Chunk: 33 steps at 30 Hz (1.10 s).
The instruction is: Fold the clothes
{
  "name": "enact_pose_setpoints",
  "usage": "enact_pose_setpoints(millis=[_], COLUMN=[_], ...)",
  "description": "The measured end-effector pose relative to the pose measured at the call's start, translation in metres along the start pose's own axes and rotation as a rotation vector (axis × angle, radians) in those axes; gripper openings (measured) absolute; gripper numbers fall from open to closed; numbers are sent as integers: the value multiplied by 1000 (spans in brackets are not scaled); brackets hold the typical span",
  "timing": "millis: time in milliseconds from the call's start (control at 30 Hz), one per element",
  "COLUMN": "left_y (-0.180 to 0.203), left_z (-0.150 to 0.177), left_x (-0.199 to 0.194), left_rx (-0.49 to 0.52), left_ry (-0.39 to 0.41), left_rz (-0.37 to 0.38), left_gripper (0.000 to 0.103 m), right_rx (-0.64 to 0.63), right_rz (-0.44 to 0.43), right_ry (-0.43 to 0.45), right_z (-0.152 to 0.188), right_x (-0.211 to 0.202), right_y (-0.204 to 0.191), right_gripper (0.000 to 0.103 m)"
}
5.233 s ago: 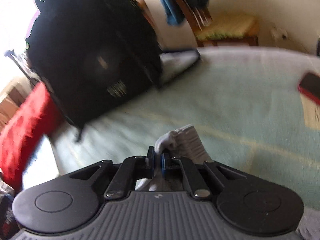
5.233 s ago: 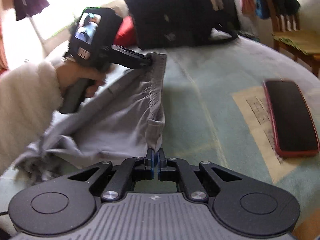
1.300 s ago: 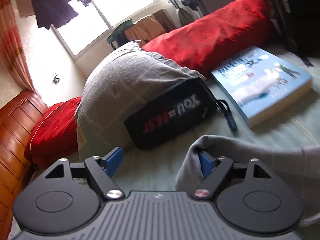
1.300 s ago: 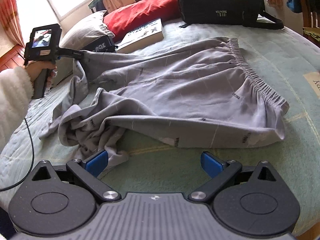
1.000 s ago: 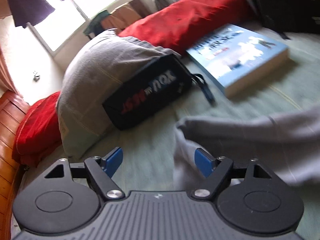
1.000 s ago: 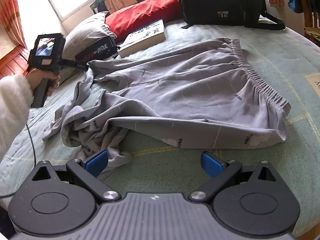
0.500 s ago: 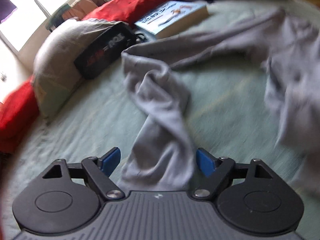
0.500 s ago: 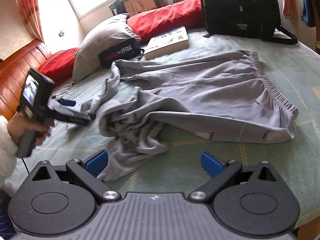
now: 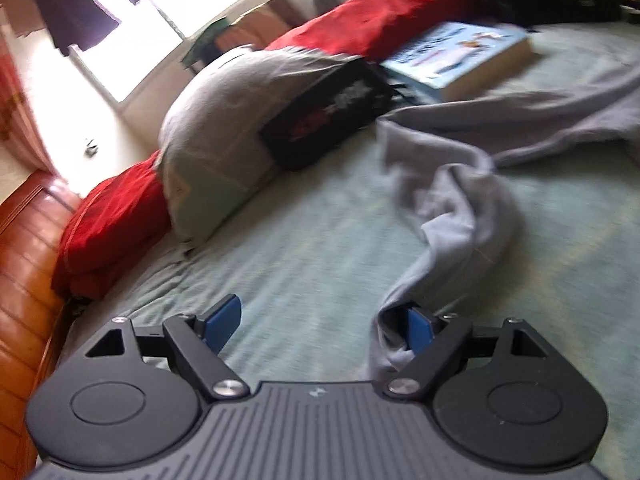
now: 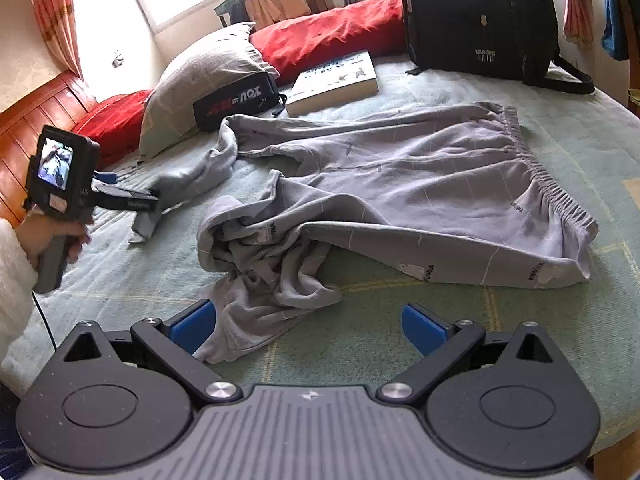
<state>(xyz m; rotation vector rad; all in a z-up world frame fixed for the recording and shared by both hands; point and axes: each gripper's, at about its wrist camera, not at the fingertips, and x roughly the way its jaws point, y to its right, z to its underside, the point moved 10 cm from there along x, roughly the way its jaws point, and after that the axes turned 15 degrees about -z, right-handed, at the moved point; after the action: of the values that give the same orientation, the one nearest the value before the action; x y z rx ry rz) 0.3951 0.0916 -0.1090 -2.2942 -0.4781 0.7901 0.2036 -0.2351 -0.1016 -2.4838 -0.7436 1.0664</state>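
Grey trousers [image 10: 420,184] lie spread on the green bedspread [image 10: 400,340], elastic waistband to the right. One leg [image 10: 260,272] is bunched up in the middle front. The other leg [image 9: 460,216] runs as a twisted strip toward my left gripper [image 9: 322,326]. That gripper is open, and the leg's end drapes over its right finger [image 9: 420,330] without being pinched. In the right wrist view a hand in a white fluffy sleeve holds the left gripper [image 10: 132,196] low over the bed at far left. My right gripper [image 10: 308,328] is open, just short of the bunched leg.
Near the head of the bed are a grey pillow [image 10: 200,80], red cushions [image 10: 328,36], a black pouch [image 10: 236,100] and a thick book [image 10: 336,80]. A black backpack [image 10: 480,20] stands at the far right. A wooden bed frame [image 10: 24,128] runs along the left.
The left gripper has drawn back from the pouch and pillow toward the near left, and the trouser leg has stretched out after it. The right gripper stays open and has shifted only slightly.
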Motion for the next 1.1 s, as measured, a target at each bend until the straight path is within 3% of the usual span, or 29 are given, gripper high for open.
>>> enact_pose_setpoints(millis=[400,600,833,933,1100], left_y=[-43,-35,23,35,25], left_z=[-5,-4,3,16,14], left_x=[96,77,10,16,43], left_rx=[-60,-76,76,147,38], left_ry=[-113,-70,37,10,-34], left_rz=[-142,-39,266,222,153], left_gripper=[84,83,84,85,92], right_rx=[50,47,36,32,30], right_rz=[36,28,14,13,12], right_ry=[-39,-42,-50,-47,-45], right_z=[1,-3,-3,-3,-4], right_x=[24,31,33,31,32], right_y=[25,25,17,15,15], right_gripper=[102,102,102,102,102])
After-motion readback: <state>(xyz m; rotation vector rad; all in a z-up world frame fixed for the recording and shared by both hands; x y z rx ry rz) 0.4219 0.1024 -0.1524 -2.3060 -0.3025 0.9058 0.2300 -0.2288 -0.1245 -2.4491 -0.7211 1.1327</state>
